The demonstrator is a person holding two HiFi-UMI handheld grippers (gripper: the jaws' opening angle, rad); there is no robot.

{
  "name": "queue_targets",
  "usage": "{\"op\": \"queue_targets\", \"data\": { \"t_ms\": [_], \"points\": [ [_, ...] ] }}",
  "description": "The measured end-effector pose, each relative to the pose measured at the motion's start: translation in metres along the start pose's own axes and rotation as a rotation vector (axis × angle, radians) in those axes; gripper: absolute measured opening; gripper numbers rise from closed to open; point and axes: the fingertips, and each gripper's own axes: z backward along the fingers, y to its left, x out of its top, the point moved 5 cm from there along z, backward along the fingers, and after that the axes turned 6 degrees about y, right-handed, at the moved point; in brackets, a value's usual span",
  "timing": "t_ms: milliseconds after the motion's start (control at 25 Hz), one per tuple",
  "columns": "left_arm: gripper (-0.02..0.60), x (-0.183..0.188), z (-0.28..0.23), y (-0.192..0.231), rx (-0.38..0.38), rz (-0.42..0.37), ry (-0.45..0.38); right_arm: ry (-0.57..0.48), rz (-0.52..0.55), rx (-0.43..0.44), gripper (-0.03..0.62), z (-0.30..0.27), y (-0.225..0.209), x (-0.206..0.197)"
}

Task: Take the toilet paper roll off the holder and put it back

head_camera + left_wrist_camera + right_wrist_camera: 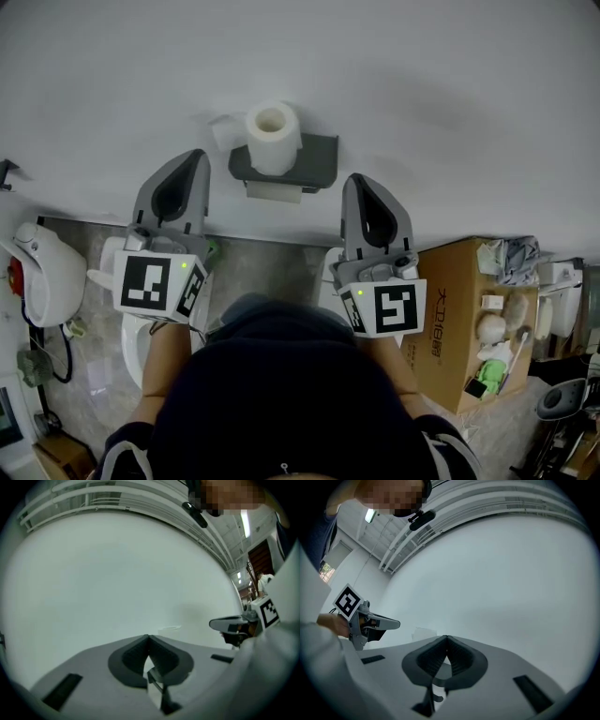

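I see the toilet paper roll [273, 139] standing upright on the wall holder [319, 161]. My left hand-held gripper [194, 157] and right hand-held gripper [355, 181] flank it, both pressed together on nothing. This fits a roll awaiting lifting or one set back, so my only advice is not to knock it with the tips.

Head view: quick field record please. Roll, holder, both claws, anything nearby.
toilet paper roll: stands on end on top of the holder, core opening towards the camera
holder: dark grey shelf fixed to the white wall; a strip of paper shows below its front edge
left claw: shut, nothing in it; left of the holder, clear of the roll
right claw: shut, nothing in it; right of the holder, clear of the roll
cardboard box: on the floor at right, open, small items inside
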Motion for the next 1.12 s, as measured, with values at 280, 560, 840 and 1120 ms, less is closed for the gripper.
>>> {"op": "queue_targets", "data": {
  "t_ms": [280,560,840,1120],
  "points": [
    [0.000,0.001,0.026,0.019,0.066,-0.064,-0.051,0.021,0.018,-0.049,0.015,-0.003,0.016,0.006],
    [0.000,-0.012,0.042,0.029,0.033,-0.057,-0.052,0.041,0.029,-0.099,0.015,0.000,0.031,0.017],
    [0.000,-0.013,0.058,0.029,-0.020,-0.013,-0.051,0.057,0.056,-0.127,0.015,0.011,0.054,0.022],
    [0.000,-0.020,0.078,0.036,-0.053,0.025,-0.068,0.055,0.057,-0.167,0.015,0.028,0.079,0.024]
  ]
}}
